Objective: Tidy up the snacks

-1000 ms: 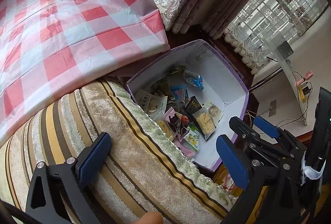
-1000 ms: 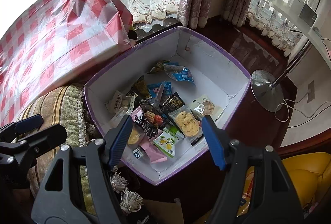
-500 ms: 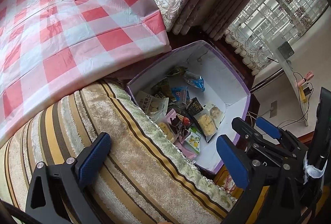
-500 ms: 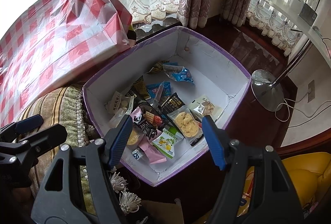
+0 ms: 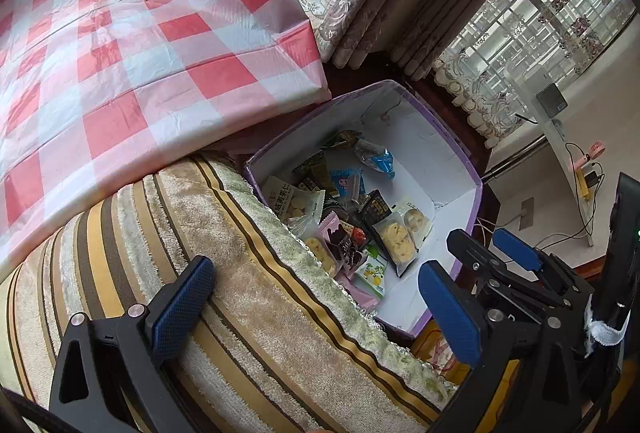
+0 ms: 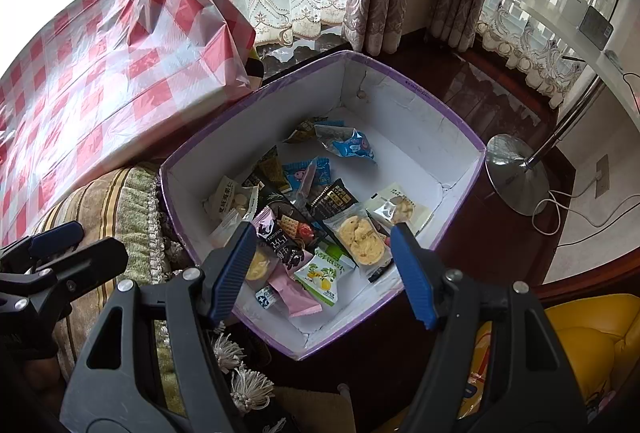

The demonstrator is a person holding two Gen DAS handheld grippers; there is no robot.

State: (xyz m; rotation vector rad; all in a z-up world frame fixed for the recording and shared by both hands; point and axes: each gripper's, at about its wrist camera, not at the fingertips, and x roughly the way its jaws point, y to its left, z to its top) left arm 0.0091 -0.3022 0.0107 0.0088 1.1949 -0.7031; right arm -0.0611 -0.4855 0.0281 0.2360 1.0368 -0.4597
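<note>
Nothing has really changed during the last second: both grippers hang in the same place above the scene, and the snack packets lie as they did before.

The right gripper [image 6: 322, 269] stands wide apart with nothing between its blue pads, hovering over the near end of the purple-edged cardboard box [image 6: 448, 121]. The left gripper [image 5: 316, 301] is also spread and empty, above the striped cushion [image 5: 248, 273] beside the box.

The snacks are all inside the box, in a loose pile toward its near-left side: a cookie packet [image 6: 362, 235], a blue packet [image 6: 352, 145], a pink packet [image 6: 298, 295] (partly under others). The checked tablecloth [image 5: 120, 45] is bare. I judge that the sorting has not started or is paused.
</note>
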